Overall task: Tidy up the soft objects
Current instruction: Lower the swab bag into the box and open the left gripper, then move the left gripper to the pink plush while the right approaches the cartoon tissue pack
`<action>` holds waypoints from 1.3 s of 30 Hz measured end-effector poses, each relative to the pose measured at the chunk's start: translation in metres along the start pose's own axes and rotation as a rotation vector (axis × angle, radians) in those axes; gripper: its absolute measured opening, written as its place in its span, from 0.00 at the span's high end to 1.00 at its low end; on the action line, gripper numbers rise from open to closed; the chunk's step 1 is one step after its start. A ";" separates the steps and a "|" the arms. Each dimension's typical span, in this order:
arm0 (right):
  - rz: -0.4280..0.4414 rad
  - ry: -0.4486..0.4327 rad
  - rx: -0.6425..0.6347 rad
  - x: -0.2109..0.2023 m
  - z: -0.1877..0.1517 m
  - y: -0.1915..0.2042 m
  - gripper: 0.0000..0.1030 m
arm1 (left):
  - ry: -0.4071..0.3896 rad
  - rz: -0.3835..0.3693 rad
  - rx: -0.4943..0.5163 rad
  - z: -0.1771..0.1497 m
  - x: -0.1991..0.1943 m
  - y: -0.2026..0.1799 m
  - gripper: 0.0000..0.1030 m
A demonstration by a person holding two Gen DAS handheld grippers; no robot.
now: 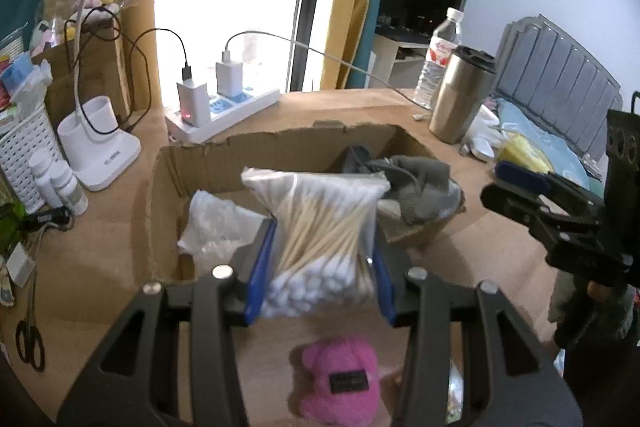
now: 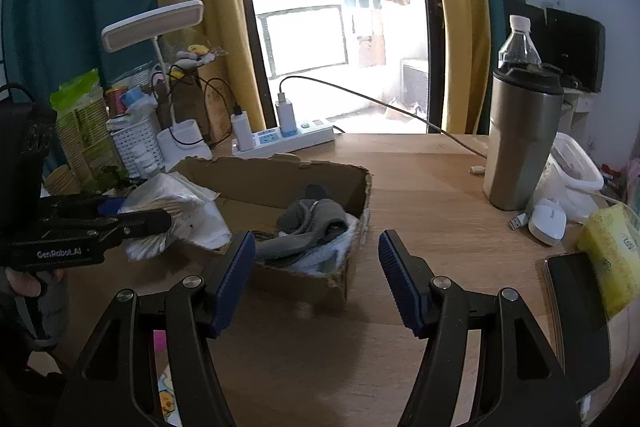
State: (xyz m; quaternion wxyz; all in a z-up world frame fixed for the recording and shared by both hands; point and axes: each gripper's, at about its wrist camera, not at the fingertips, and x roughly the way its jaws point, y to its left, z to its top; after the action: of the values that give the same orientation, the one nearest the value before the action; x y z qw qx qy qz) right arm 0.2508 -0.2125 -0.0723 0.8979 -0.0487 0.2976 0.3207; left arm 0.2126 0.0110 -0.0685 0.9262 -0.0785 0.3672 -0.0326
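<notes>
A clear bag of cotton swabs [image 1: 320, 219] is clamped between the blue pads of my left gripper [image 1: 322, 279], which holds it in the air at the near edge of a torn cardboard box [image 1: 280, 147]. Grey socks [image 1: 420, 187] and a crumpled plastic bag [image 1: 216, 223] lie inside the box. A pink plush [image 1: 336, 383] sits on the table below the gripper. In the right wrist view my right gripper [image 2: 318, 275] stands open and holds nothing, near the box [image 2: 280, 179] with the socks [image 2: 316, 223]. The left gripper [image 2: 152, 215] with the bag [image 2: 176, 215] is at the left.
A power strip [image 1: 224, 115] with chargers and a white lamp base [image 1: 100, 155] stand behind the box. A steel tumbler [image 2: 520, 147], a water bottle [image 2: 518, 43], a mouse [image 2: 548, 221], a phone [image 2: 576, 311] and a yellow packet [image 2: 612, 251] crowd the right. Scissors [image 1: 30, 343] lie far left.
</notes>
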 end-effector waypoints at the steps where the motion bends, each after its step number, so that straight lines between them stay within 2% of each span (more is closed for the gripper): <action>1: 0.000 0.002 0.004 0.001 0.000 -0.002 0.35 | 0.002 0.001 -0.001 0.001 0.002 0.000 0.56; 11: -0.017 0.029 0.040 0.018 0.000 -0.022 0.35 | 0.041 0.008 -0.010 0.020 0.042 0.006 0.55; 15: -0.030 0.036 0.043 0.022 0.001 -0.024 0.35 | 0.074 0.017 -0.015 0.023 0.054 0.011 0.48; 16: -0.031 0.037 0.042 0.022 0.002 -0.024 0.35 | 0.069 0.017 -0.014 0.023 0.053 0.010 0.47; 18: -0.034 0.035 0.036 0.022 0.003 -0.021 0.35 | 0.056 0.002 -0.016 0.022 0.048 0.011 0.35; 19: -0.034 0.035 0.034 0.022 0.004 -0.020 0.35 | 0.051 -0.002 -0.017 0.022 0.046 0.011 0.34; 39: -0.027 0.009 -0.056 -0.017 -0.002 0.047 0.35 | -0.017 -0.065 -0.005 -0.025 -0.029 0.012 0.33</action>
State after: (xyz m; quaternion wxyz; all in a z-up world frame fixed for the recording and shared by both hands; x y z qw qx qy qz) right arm 0.2115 -0.1854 -0.0592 0.8991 -0.0792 0.2917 0.3167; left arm 0.1743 0.0231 -0.0683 0.9276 -0.0930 0.3566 -0.0611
